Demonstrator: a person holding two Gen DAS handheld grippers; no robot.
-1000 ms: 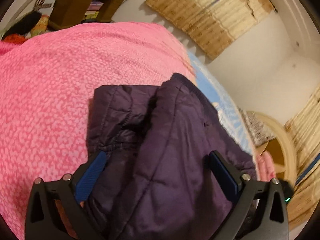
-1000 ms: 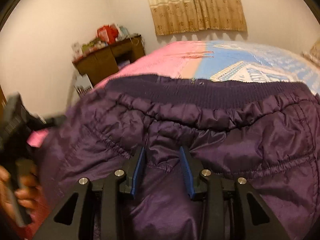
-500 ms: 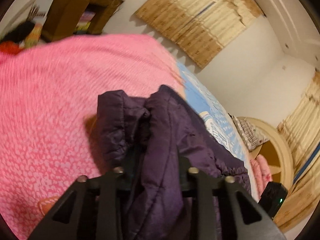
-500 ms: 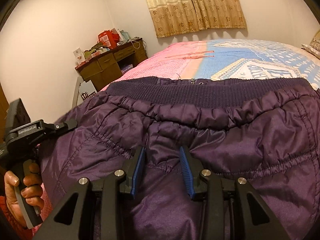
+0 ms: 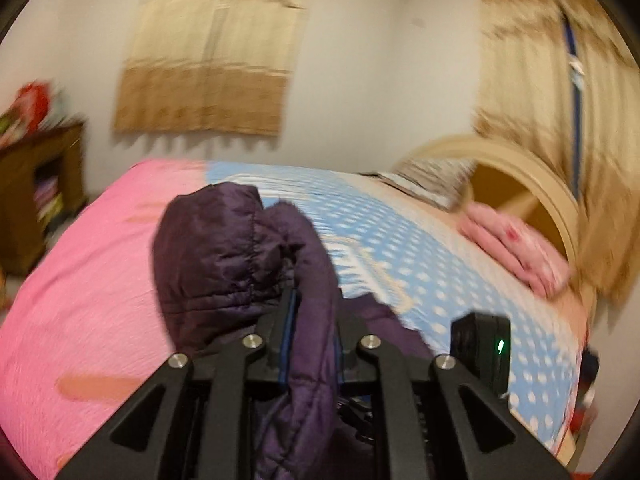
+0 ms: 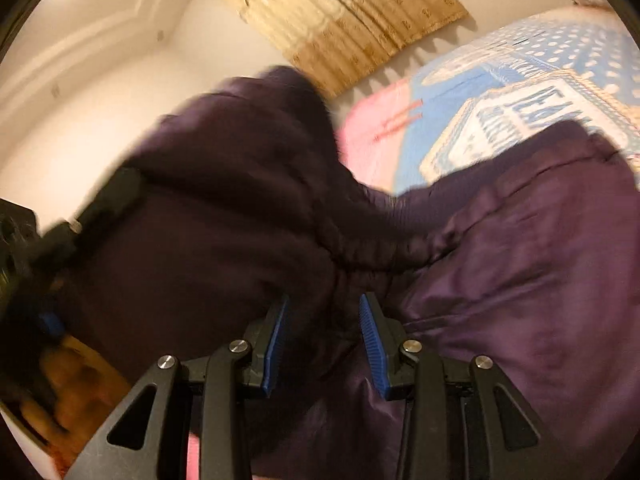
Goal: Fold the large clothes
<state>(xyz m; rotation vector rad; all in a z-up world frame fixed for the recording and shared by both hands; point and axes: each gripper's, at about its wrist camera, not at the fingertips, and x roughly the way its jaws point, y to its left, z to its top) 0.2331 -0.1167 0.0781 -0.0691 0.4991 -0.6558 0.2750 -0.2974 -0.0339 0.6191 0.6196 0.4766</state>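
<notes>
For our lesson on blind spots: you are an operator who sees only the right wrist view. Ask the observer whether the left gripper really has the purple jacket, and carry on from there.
Operator: The left gripper is a blur here. Is it gripping?
Observer: Yes. The left gripper has just been closing its jaws, and they now pinch a fold of the purple jacket.
Operator: What lies beyond it?
Observer: A pink cloth bundle beside the wooden headboard.
</notes>
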